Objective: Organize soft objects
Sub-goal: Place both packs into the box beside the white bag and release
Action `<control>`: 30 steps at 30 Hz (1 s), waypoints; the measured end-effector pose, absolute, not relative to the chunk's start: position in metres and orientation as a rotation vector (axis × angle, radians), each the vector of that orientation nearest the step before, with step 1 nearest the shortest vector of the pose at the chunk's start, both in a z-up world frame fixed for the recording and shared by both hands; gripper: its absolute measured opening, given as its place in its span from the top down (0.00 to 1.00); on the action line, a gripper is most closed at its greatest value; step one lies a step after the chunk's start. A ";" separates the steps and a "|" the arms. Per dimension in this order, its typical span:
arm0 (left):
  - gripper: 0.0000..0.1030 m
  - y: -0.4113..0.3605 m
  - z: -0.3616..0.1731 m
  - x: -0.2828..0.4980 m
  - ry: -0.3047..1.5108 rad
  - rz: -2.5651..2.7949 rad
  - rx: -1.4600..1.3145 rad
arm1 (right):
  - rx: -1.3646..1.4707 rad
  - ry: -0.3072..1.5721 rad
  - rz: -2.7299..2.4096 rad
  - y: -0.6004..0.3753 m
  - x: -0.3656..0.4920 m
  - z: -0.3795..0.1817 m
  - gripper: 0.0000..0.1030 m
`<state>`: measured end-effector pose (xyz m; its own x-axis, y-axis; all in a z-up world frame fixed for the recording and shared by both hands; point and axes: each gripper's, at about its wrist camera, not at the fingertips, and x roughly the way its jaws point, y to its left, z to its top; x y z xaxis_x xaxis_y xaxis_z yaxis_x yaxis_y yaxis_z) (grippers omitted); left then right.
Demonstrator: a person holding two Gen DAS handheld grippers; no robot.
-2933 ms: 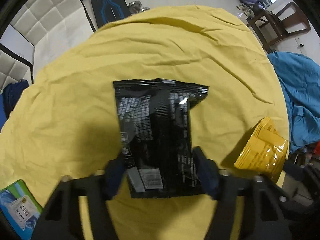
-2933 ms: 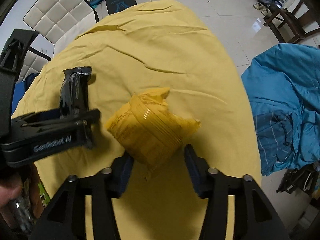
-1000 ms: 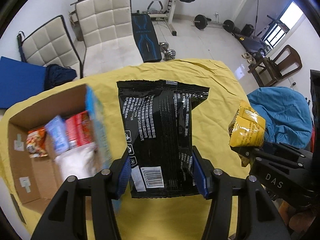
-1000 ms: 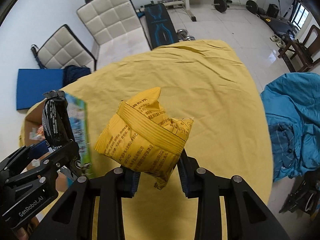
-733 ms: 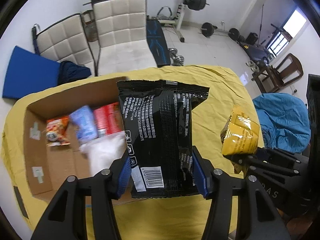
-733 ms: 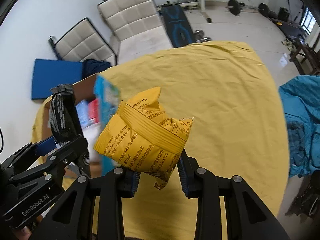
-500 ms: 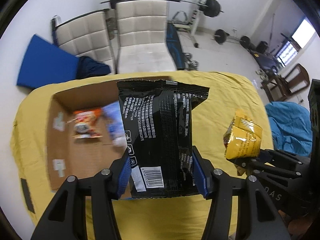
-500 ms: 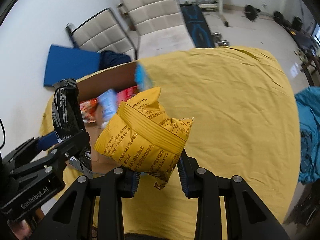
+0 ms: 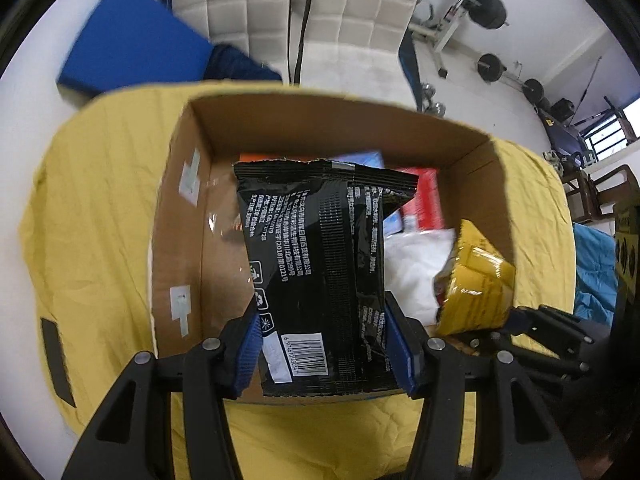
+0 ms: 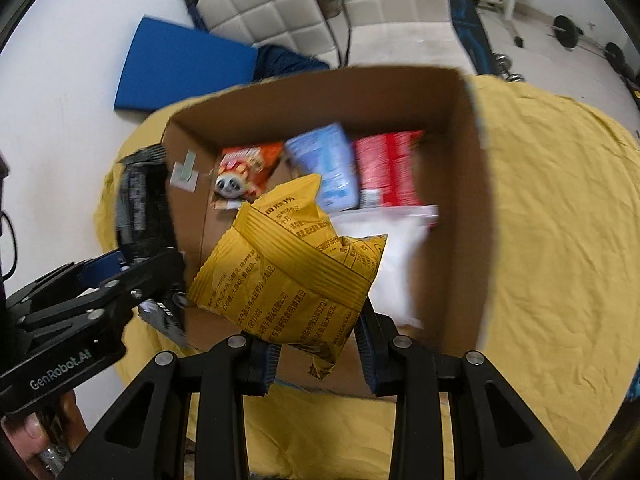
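Note:
My left gripper (image 9: 326,354) is shut on a black snack packet (image 9: 320,268) and holds it over the near side of an open cardboard box (image 9: 188,208). My right gripper (image 10: 318,354) is shut on a yellow snack packet (image 10: 292,276) and holds it over the same box (image 10: 476,208). In the box lie an orange packet (image 10: 244,174), a light blue packet (image 10: 328,164), a red packet (image 10: 386,172) and a white bag (image 10: 396,252). The yellow packet (image 9: 474,280) and the right gripper also show at the right of the left wrist view; the black packet (image 10: 144,208) shows at the left of the right wrist view.
The box stands on a table under a yellow cloth (image 9: 100,208). Two white padded chairs (image 9: 348,20) and a blue mat (image 9: 132,56) stand beyond the table. A blue cloth heap (image 9: 592,264) lies at the right. Gym weights (image 9: 492,68) lie on the floor.
Both grippers have lifted their packets off the cloth and carried them left, until both hang over the open cardboard box. The box fills the middle of both views now.

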<state>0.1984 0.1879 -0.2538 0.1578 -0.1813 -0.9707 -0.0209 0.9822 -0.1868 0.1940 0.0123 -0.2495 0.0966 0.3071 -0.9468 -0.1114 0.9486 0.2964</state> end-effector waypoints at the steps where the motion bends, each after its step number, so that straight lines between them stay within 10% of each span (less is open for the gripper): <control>1: 0.49 0.192 -0.263 0.200 1.438 -0.120 -0.178 | 0.161 1.452 0.321 0.019 0.194 -0.255 0.66; 30: 0.47 0.212 -0.356 0.212 1.728 -0.142 -0.273 | 0.071 1.668 0.396 0.082 0.211 -0.376 0.61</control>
